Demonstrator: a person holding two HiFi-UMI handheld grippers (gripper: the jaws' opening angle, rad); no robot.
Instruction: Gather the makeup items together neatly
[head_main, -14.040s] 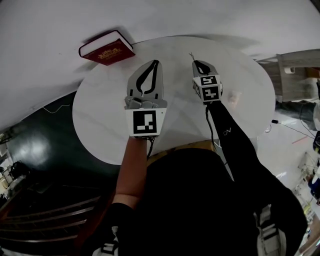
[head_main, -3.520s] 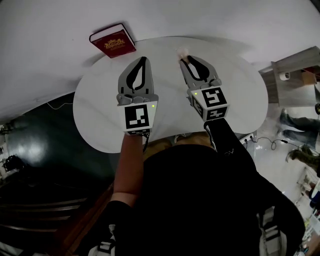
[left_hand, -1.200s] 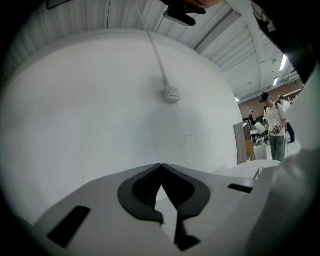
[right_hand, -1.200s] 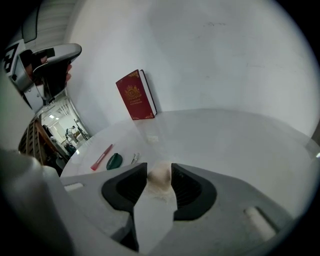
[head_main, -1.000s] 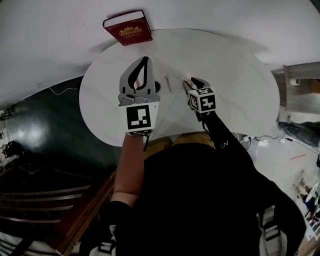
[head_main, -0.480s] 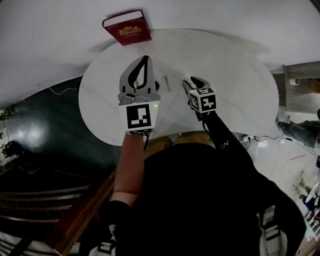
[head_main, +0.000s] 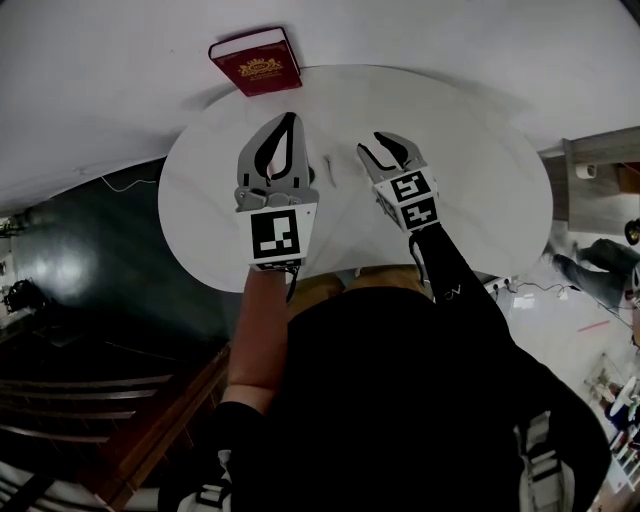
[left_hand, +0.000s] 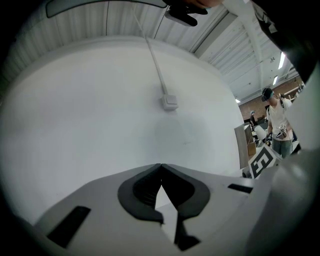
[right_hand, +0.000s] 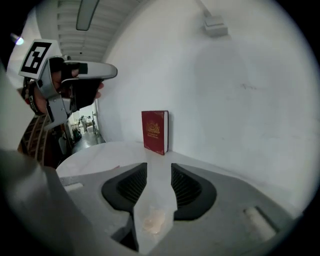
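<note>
The left gripper (head_main: 291, 117) hangs over the middle of the round white worktop (head_main: 460, 170). Its jaws are pressed together at the tips with nothing between them. Its own view (left_hand: 161, 165) looks up at a bare wall (left_hand: 90, 110), not at the worktop.

The right gripper (head_main: 380, 148) is just beside it, with its jaws apart. In the right gripper view (right_hand: 159, 167) a small pale, pinkish item (right_hand: 152, 220) shows low in the gap. I judge that it lies on the worktop below the gripper and isn't held, though the frames don't settle whether it touches a jaw.

In the head view a thin stick (head_main: 329, 166), probably one of the makeup items, lies on the worktop between the two grippers. A red book (head_main: 257, 62) stands at the far edge against the wall.

The items look close together already, so the risk from here is undoing that.
- **Rolling stick:** a brush from either gripper could roll the stick away (it is slim and lies free).
- **Nudged pinkish item:** it is pale on a white worktop and hard to pick out, so a jaw coming down might push it aside or clip its edge and flick it.
- **Blind left gripper:** its camera shows nothing of the worktop, so it would move with only the head view to guide it.
</note>
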